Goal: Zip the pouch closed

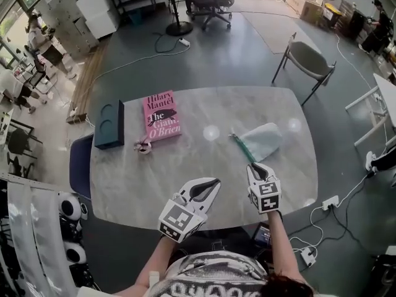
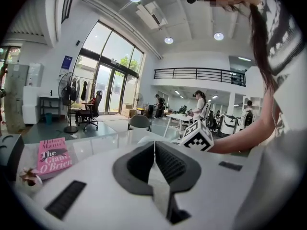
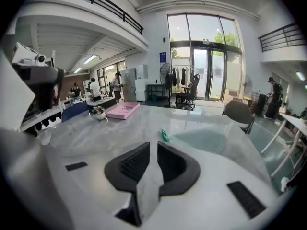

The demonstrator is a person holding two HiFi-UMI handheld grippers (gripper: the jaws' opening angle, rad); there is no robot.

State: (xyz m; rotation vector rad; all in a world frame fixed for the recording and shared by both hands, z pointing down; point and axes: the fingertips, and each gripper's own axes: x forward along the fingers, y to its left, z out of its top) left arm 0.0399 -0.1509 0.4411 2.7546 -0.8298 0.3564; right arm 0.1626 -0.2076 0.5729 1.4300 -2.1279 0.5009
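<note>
Nearest, the person's two forearms [image 1: 279,240] reach out over the near edge of the marble bench [image 1: 185,166], and each hand carries a white claw with a marker cube at its back. The left claw [image 1: 212,183] lies to the near left of the pouch [image 1: 263,140], well apart from it. It is held almost level and angled toward the pouch, and in its own view [image 2: 154,145] the dark ribbed pads are pressed together with nothing between them. The right claw [image 1: 253,167] is on the near side of the pouch and tipped down toward the bench top. Its nose is close to the near end of the green zipper strip [image 1: 242,148] but short of it. In its own view [image 3: 152,145] the pads stand a narrow slit apart and grip nothing, and only bare marble lies between them and the strip [image 3: 164,135]. The pouch, pale and translucent, lies flat on the bench [image 3: 211,140]; whether its zip is open cannot be told. Well to the left of the pouch sit a small pale ornament [image 1: 143,146], a pink book [image 1: 161,116] and, farthest left, a dark box [image 1: 109,124] with two round recesses. Beyond the pouch, on the floor, stands a grey chair [image 1: 307,60], and farther off a black office chair [image 1: 210,2].
</note>
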